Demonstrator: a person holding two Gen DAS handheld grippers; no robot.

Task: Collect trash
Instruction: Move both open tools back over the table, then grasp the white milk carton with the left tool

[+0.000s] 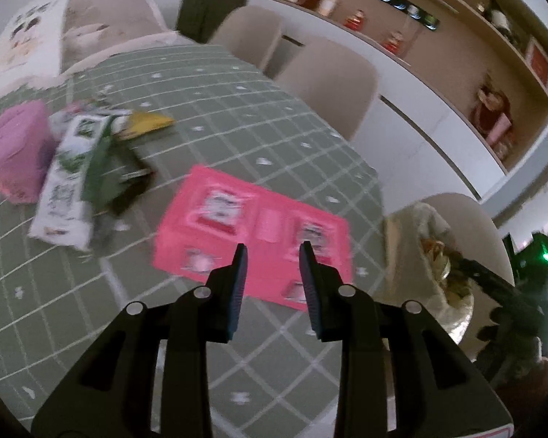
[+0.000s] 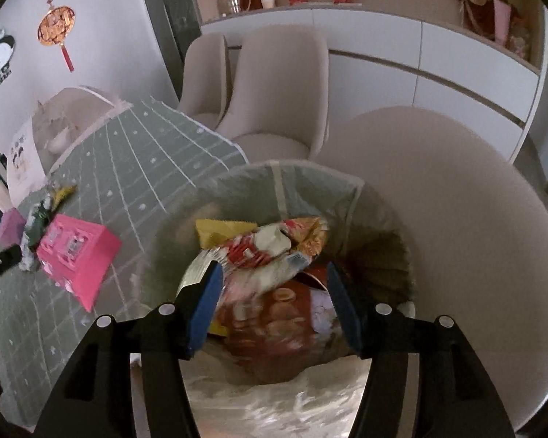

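- Left gripper [image 1: 272, 246]: the two dark fingers stand apart with nothing between them; the pads touch no object. The gripper points downward over a table with a green grid-patterned cloth [image 1: 219, 84].
- Pink box [image 1: 252, 233]: lies flat on the cloth just beyond the left fingertips, which overlap its near edge in the left wrist view; whether they touch it cannot be told. Its long axis runs across the line of the fingers, from the left finger side to the right finger side, slightly rising toward the left. The printed face with recessed panels is turned upward.
- White and green carton [image 1: 67, 182]: lies well to the left of the left finger, its long axis running away from the camera, leaning on a dark green packet [image 1: 107, 168]. A yellow wrapper [image 1: 148, 122] lies beyond them, a purple box [image 1: 16, 149] just to their left.
- Right gripper [image 2: 274, 275]: the blue-padded fingers stand wide apart, with no pad pressing on anything.
- Clear trash bag [image 2: 383, 219]: sits below and beyond the right fingers, its mouth open toward them, beside the table edge and against a beige chair [image 2: 456, 219].
- Crumpled red and white wrapper [image 2: 266, 255]: lies in the bag, seen between the right fingers, free of both pads; long axis slanting from the left finger up toward the right. Other wrappers lie under it.
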